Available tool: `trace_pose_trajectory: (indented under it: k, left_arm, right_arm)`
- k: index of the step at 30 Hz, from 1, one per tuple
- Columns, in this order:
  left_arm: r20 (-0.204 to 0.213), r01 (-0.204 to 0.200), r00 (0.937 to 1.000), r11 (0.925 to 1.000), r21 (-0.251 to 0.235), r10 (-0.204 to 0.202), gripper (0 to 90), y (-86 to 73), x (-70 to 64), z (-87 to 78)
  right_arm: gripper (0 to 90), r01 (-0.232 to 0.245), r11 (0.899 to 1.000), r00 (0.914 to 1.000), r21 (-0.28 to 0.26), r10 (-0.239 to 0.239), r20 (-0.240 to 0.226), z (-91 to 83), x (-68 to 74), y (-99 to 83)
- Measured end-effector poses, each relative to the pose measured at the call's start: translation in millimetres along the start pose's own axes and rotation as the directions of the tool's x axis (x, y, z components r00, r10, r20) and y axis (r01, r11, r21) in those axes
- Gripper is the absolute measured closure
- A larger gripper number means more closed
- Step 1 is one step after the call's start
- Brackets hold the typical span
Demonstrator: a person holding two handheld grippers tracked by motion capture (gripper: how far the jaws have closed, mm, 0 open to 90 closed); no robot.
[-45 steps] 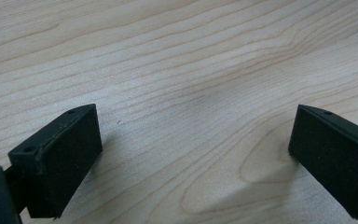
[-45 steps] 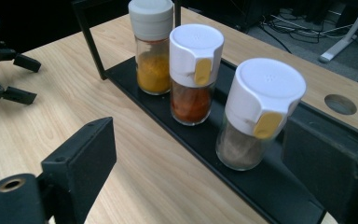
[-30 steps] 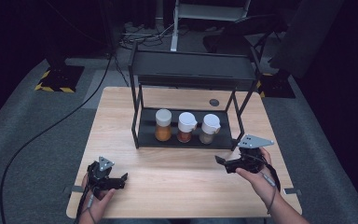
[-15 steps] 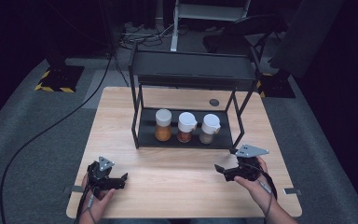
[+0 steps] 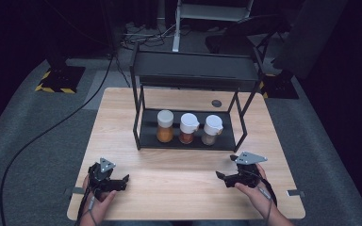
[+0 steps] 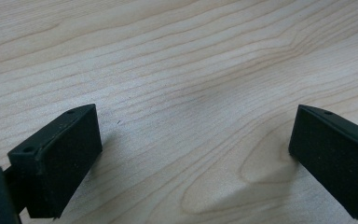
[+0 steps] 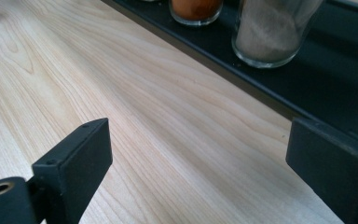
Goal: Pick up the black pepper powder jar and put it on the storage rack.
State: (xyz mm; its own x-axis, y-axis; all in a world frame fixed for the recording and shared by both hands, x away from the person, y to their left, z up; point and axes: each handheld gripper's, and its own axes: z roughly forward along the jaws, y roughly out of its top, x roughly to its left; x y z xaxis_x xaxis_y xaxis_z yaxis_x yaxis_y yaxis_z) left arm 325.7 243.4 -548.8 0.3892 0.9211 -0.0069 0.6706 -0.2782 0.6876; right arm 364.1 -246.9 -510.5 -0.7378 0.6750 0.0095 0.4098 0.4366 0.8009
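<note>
Three spice jars [image 5: 189, 128] stand in a black rack [image 5: 193, 70]; each tool rests on the table [image 5: 179, 172].

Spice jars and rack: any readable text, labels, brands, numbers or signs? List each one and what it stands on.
None can be read.
The three spice jars on the rack's lower shelf show white lids and coloured contents, no label legible.
The right claw view shows two jar bases close up, plain glass, no print.
The black-and-yellow striped floor plate carries hazard stripes but no words.
The table is bare wood grain.
</note>
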Motion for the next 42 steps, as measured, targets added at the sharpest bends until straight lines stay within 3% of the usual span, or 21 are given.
trace_pose_trajectory:
  k: [11,30,34,36,42]
  left_arm:
    - [0.0,0.0,1.0,1.0,0.0,0.0,2.0,0.0,0.0,0.0]
    - [0.0,0.0,1.0,1.0,0.0,0.0,2.0,0.0,0.0,0.0]
    - [0.0,0.0,1.0,1.0,0.0,0.0,2.0,0.0,0.0,0.0]
    - [0.0,0.0,1.0,1.0,0.0,0.0,2.0,0.0,0.0,0.0]
    - [0.0,0.0,1.0,1.0,0.0,0.0,2.0,0.0,0.0,0.0]
  right_arm:
    - [7.0,-0.009,1.0,1.0,0.023,0.009,0.0,11.2,0.7,-17.9]
    - [6.6,-0.024,0.998,0.9996,0.049,0.023,0.016,18.4,0.8,-32.2]
    - [6.1,-0.027,0.993,0.9996,0.112,0.026,0.012,20.8,1.0,-33.1]
    - [4.5,-0.004,0.992,0.9997,0.125,0.001,0.023,21.8,3.1,-32.7]
    - [3.6,-0.006,0.992,0.9997,0.128,0.003,0.022,22.6,3.7,-32.4]
